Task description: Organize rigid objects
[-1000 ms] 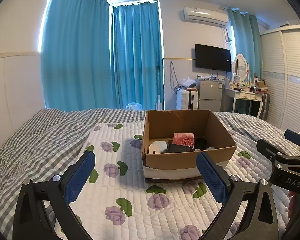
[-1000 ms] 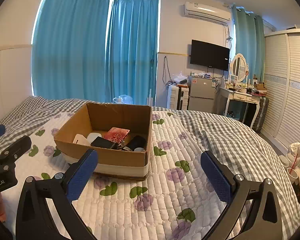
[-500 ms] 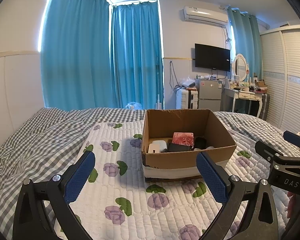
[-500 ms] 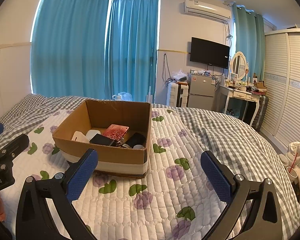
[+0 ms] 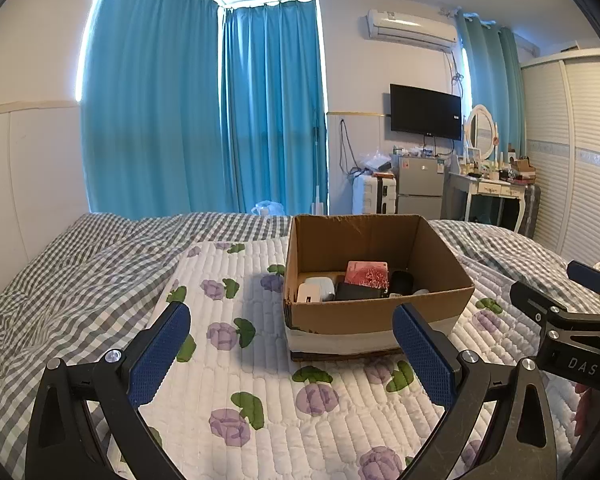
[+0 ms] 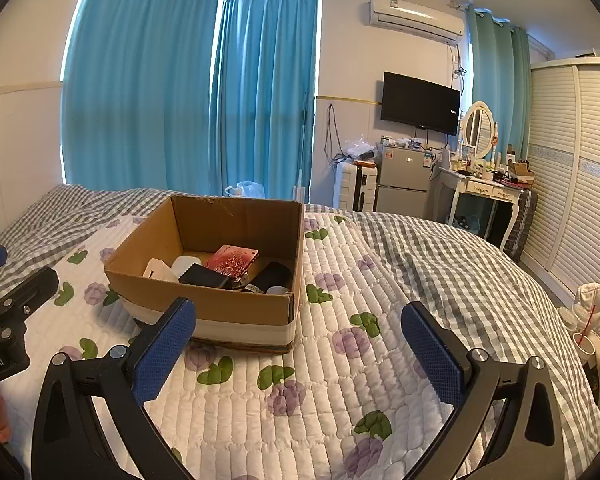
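An open cardboard box (image 5: 376,312) (image 6: 204,304) stands on a white floral quilt (image 5: 260,380) on the bed. Inside lie a red patterned case (image 5: 367,273) (image 6: 233,258), a white block (image 5: 314,289) (image 6: 158,270), a flat black item (image 5: 358,291) (image 6: 204,276) and a dark round object (image 5: 402,280) (image 6: 274,274). My left gripper (image 5: 292,354) is open and empty, short of the box's near left corner. My right gripper (image 6: 298,354) is open and empty, short of the box's near right corner.
A grey checked duvet (image 5: 60,280) covers the rest of the bed. Blue curtains (image 5: 204,112), a suitcase, a small fridge (image 6: 402,178), a dressing table (image 6: 484,188) and a wardrobe (image 6: 572,176) stand beyond the bed. A white bag (image 6: 596,320) sits at the right.
Both views have drifted only slightly; the box sits a little closer and lower in the right wrist view. Both grippers stay open and empty.
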Demonstrator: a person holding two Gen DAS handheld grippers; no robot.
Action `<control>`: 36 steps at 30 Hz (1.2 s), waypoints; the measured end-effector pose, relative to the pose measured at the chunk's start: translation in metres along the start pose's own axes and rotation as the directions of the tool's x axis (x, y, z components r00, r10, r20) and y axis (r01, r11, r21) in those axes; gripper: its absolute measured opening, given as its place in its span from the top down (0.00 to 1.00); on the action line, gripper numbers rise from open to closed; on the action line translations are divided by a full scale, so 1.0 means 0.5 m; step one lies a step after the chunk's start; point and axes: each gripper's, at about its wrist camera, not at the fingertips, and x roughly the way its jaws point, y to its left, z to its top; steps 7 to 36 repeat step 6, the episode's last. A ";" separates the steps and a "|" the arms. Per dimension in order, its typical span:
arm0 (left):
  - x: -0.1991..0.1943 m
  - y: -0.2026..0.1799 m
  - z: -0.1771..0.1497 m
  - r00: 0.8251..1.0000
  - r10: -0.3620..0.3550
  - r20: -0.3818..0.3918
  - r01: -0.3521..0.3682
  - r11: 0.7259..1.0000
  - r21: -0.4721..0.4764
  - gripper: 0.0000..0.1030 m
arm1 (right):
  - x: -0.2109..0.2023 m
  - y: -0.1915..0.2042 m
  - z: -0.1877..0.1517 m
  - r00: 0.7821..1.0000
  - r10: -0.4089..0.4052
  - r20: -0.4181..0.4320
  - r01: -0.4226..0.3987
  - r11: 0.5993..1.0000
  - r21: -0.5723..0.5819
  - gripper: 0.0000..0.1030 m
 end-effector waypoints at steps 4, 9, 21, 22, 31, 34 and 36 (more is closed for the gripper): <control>-0.001 0.000 -0.001 1.000 0.001 0.004 -0.001 1.000 0.008 0.00 | 0.000 0.000 0.000 1.000 0.000 -0.001 0.000 1.000 0.000 0.00; -0.002 -0.001 -0.001 1.000 0.003 0.005 -0.004 1.000 0.009 0.00 | 0.000 0.000 0.000 1.000 0.001 -0.004 -0.001 1.000 -0.001 0.00; -0.002 -0.001 -0.001 1.000 0.003 0.005 -0.004 1.000 0.009 0.00 | 0.000 0.000 0.000 1.000 0.001 -0.004 -0.001 1.000 -0.001 0.00; -0.002 -0.001 -0.001 1.000 0.003 0.005 -0.004 1.000 0.009 0.00 | 0.000 0.000 0.000 1.000 0.001 -0.004 -0.001 1.000 -0.001 0.00; -0.002 -0.001 -0.001 1.000 0.003 0.005 -0.004 1.000 0.009 0.00 | 0.000 0.000 0.000 1.000 0.001 -0.004 -0.001 1.000 -0.001 0.00; -0.002 -0.001 -0.001 1.000 0.003 0.005 -0.004 1.000 0.009 0.00 | 0.000 0.000 0.000 1.000 0.001 -0.004 -0.001 1.000 -0.001 0.00; -0.002 -0.001 -0.001 1.000 0.003 0.005 -0.004 1.000 0.009 0.00 | 0.000 0.000 0.000 1.000 0.001 -0.004 -0.001 1.000 -0.001 0.00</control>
